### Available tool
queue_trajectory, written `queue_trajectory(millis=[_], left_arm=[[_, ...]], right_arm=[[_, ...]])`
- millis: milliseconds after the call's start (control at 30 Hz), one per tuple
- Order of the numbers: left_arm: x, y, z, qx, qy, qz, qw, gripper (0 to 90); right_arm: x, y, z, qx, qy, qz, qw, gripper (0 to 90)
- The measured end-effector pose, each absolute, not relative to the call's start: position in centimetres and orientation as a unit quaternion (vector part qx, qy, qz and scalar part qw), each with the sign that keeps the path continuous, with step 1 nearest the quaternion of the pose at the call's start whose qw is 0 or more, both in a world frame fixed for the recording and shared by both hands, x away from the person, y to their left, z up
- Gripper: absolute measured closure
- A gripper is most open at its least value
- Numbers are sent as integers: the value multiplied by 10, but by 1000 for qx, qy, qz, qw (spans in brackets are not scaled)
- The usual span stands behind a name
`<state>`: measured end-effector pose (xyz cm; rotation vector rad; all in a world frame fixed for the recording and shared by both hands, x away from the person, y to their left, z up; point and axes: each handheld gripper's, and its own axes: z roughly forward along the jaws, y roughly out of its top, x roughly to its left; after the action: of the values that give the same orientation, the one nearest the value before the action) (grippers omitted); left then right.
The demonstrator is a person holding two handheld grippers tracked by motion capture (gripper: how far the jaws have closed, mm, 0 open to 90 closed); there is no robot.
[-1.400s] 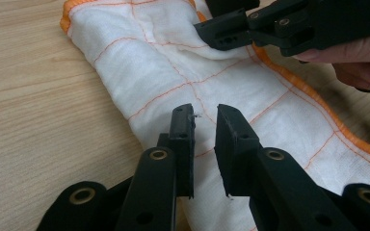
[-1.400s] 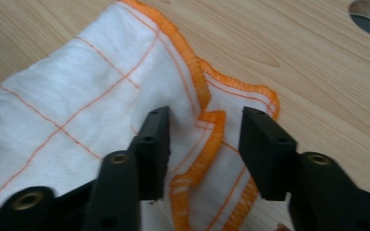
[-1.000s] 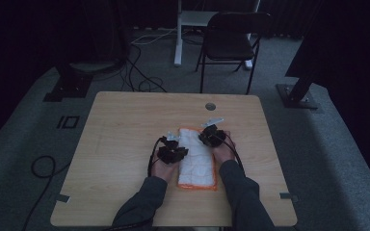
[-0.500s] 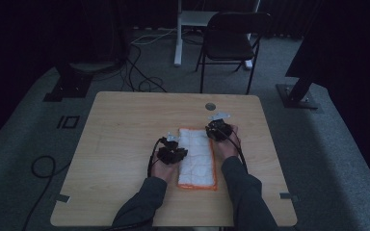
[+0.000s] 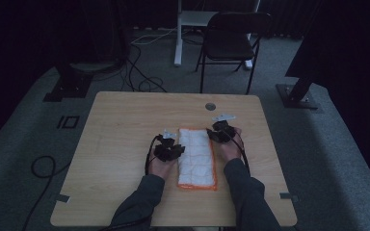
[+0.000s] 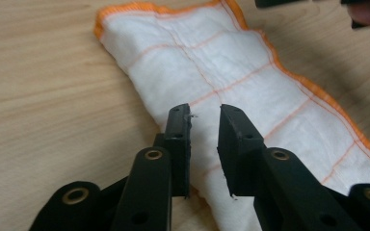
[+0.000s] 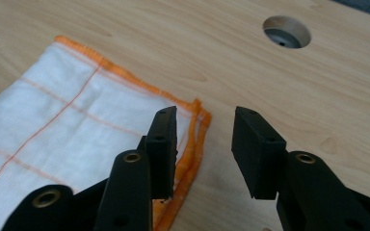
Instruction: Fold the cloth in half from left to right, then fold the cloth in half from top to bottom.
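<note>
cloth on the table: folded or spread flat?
Folded. The cloth lies as a narrow strip, and the right gripper view shows stacked orange hems at its corner.

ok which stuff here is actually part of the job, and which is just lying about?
In the job:
- folded white cloth with orange edging
- left gripper, jaws apart over the cloth, just been opening, nothing pinched
- right gripper, jaws apart at the cloth's corner, just been opening, nothing pinched

Lying about:
- round hole in the table
- folding chair
- floor cables

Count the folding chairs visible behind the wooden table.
1: a dark folding chair stands on the carpet beyond the light wooden table's far edge, toward its right; darkness may hide others.
</note>
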<state>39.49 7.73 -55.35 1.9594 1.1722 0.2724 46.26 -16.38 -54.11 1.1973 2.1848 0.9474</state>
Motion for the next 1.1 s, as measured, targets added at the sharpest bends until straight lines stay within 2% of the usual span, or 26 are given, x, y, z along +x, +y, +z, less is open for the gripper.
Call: queue_trajectory(millis=[367,1100], left_arm=[[409,91,-548,768,468,121,420,676],[435,90,-542,774,440,144,431,611]], right_arm=[[462,-172,-548,447,792,352,221,599],[469,-173,-553,455,791,354,205,577]])
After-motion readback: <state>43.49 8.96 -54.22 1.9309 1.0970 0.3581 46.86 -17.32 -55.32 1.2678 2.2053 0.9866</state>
